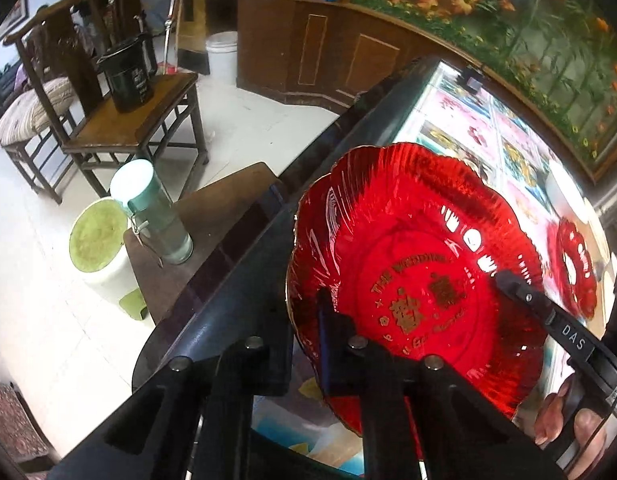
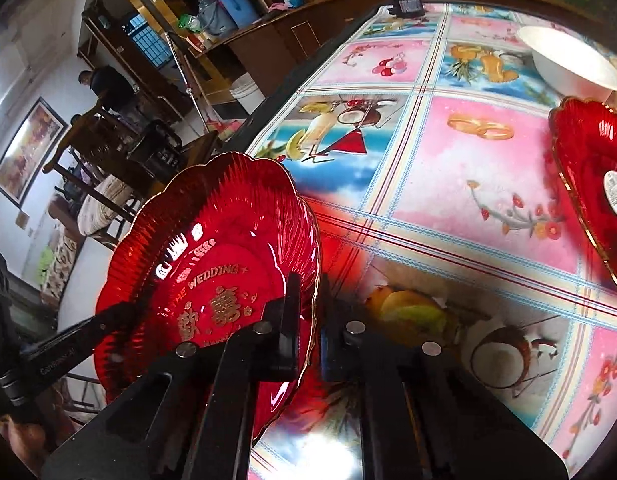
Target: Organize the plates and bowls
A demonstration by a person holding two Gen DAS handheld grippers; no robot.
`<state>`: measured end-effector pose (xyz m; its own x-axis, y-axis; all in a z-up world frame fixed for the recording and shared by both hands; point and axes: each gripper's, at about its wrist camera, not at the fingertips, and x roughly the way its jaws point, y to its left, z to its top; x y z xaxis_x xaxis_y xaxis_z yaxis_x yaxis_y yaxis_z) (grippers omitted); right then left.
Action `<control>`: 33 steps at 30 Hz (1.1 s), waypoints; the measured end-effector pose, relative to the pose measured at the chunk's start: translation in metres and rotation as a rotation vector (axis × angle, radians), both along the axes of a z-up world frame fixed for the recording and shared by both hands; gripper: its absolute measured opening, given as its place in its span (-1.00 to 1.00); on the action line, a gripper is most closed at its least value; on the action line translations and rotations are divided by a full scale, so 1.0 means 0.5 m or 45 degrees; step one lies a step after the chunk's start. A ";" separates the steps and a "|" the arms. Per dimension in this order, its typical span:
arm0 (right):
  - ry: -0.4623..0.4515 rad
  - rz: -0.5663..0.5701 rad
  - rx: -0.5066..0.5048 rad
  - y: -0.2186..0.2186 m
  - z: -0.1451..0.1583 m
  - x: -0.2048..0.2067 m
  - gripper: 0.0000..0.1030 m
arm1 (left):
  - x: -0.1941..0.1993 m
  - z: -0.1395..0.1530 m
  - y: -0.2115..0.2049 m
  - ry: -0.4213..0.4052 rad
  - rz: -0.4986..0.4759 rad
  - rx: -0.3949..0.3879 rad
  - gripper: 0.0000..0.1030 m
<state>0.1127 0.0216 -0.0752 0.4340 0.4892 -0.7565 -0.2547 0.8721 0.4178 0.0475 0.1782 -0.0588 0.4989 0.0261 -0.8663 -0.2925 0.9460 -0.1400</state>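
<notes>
A red scalloped glass plate (image 1: 412, 280) with gold lettering is lifted and tilted over the near-left edge of the table. My left gripper (image 1: 304, 320) is shut on its left rim, one finger inside and one outside. My right gripper (image 2: 310, 320) is shut on the opposite rim of the same plate (image 2: 212, 264). Each view shows a finger of the other gripper on the far rim: the right one (image 1: 520, 292), the left one (image 2: 108, 316). A second red plate (image 2: 592, 184) lies at the right, with a white bowl (image 2: 568, 64) behind it.
The table wears a glossy fruit-print cloth (image 2: 468, 160) and has a dark raised edge (image 1: 228, 280). Beside it stand a low wooden stand with a mint bottle (image 1: 156, 212), a green-topped stool (image 1: 98, 236) and a chair with a black pot (image 1: 128, 76). A person stands far back.
</notes>
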 end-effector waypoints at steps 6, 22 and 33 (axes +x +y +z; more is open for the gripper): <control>-0.060 -0.025 -0.026 -0.033 0.016 -0.027 -0.87 | -0.017 0.016 -0.036 -0.024 -0.063 0.026 -0.81; 0.018 -0.001 0.039 -0.089 0.005 -0.077 -0.79 | -0.047 0.000 -0.089 0.039 -0.083 0.087 -0.64; -0.163 0.004 0.157 -0.192 0.080 -0.162 -0.43 | -0.180 0.083 -0.075 -0.141 0.035 0.317 0.13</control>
